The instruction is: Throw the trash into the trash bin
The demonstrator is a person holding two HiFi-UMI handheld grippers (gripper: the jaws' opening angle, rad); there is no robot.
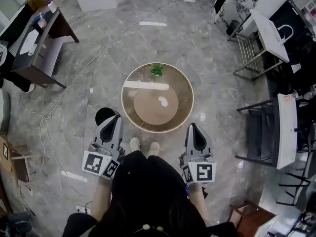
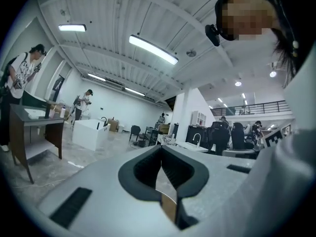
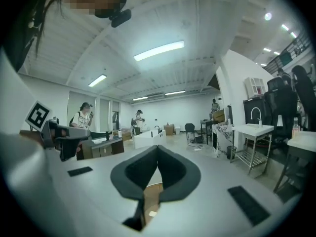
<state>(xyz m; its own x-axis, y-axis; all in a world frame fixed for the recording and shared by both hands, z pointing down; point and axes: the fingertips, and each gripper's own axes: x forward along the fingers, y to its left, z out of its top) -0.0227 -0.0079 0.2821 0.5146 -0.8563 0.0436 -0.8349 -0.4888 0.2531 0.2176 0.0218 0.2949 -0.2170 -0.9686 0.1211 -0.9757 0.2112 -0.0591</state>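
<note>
Two small white scraps of trash lie on the round wooden table in front of me in the head view. A black round trash bin stands on the floor left of the table, partly hidden by my left gripper. That gripper is shut and empty, and its pads meet in the left gripper view. My right gripper hangs by the table's right rim, also shut with nothing in it; its own view shows the tips closed. Both point level, close to my body.
A small green plant stands at the table's far side. A dark desk is at the far left and a cable runs across the marble floor. White stands and black chairs line the right. People stand far off.
</note>
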